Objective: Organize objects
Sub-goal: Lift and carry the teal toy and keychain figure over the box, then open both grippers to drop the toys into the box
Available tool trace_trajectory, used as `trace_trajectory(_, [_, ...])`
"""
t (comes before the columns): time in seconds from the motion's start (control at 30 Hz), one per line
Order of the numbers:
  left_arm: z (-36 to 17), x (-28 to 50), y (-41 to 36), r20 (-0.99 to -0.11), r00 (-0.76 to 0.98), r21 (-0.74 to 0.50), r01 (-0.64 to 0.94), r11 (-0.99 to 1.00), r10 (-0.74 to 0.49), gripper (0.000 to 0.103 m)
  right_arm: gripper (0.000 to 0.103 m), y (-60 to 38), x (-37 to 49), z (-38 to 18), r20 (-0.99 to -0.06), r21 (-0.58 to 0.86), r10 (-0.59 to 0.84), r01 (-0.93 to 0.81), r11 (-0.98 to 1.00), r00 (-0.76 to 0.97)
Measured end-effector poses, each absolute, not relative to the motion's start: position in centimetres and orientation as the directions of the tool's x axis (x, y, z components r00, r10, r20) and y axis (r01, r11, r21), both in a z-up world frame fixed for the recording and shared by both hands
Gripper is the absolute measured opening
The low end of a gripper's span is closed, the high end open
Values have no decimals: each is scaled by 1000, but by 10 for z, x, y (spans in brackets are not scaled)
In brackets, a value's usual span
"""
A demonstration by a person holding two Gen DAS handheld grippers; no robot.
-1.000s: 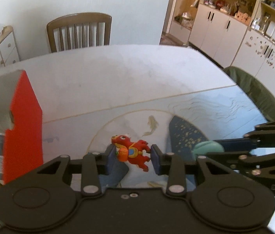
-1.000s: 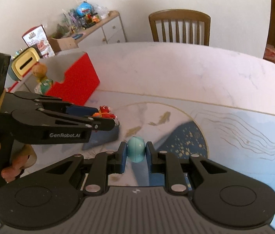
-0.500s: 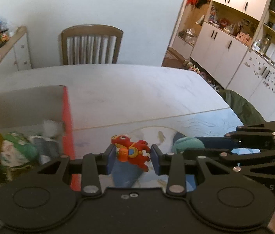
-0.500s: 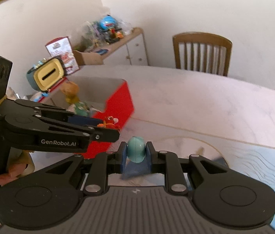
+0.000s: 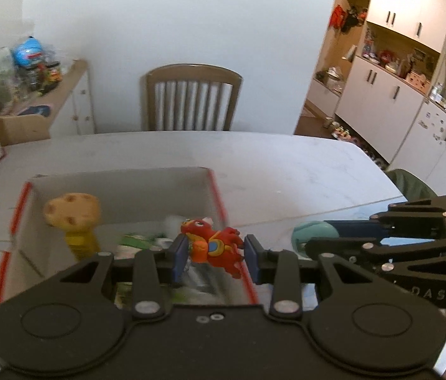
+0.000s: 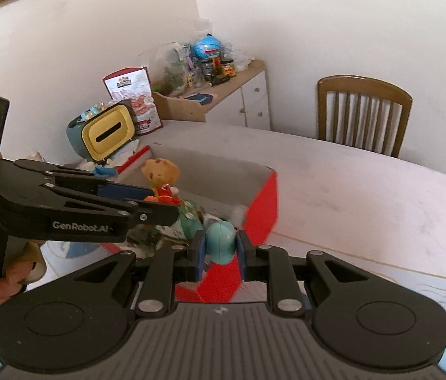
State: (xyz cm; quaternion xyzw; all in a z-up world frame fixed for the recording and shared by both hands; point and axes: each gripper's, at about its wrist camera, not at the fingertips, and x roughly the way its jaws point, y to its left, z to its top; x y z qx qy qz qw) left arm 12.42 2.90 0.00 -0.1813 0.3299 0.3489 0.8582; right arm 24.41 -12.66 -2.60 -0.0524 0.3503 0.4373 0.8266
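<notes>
Both tongs loaded, hovering at the red box!

On the left, the left tongs (image 5: 216,252) are clamped on the red dragon toy (image 5: 213,244), hanging above the open red box (image 5: 213,186) on the bench (image 5: 286,164), where a cookie-headed figure (image 5: 72,213) stands inside. To the right, the right tongs (image 6: 220,252) grip the teal ball (image 6: 220,242) over the box's near corner.

"GenRobot.AI" printed in white along the side of the left gripper (image 6: 162,198). Partial letters "DAS" embossed on the right gripper's (image 5: 314,237) black body. Print on red-and-white bag (image 6: 134,101) too blurred for reading.
</notes>
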Motion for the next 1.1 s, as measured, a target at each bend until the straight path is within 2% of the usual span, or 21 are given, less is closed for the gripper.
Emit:
trace_trajectory(0.2, [5,92,58,-693,506,-48,-742,669,512,36,20,-88,250,-25,-637,203,672,-759,619,378])
trace_trajectory(0.47, [-17,61,98,-736,434,-5,-771,637,520,36,20,-45,256,-49,-677,188,633,-743,643,376])
trace_trajectory(0.9, [-71,56,125,-829,350,27,-754,656,436,37,20,-7,254,-95,-759,111,538,-742,661,366])
trace_trajectory(1.1, [-85,60,131,-858,323,39,-734,678,400,37,20,-2,246,-103,-783,140,540,-758,637,309])
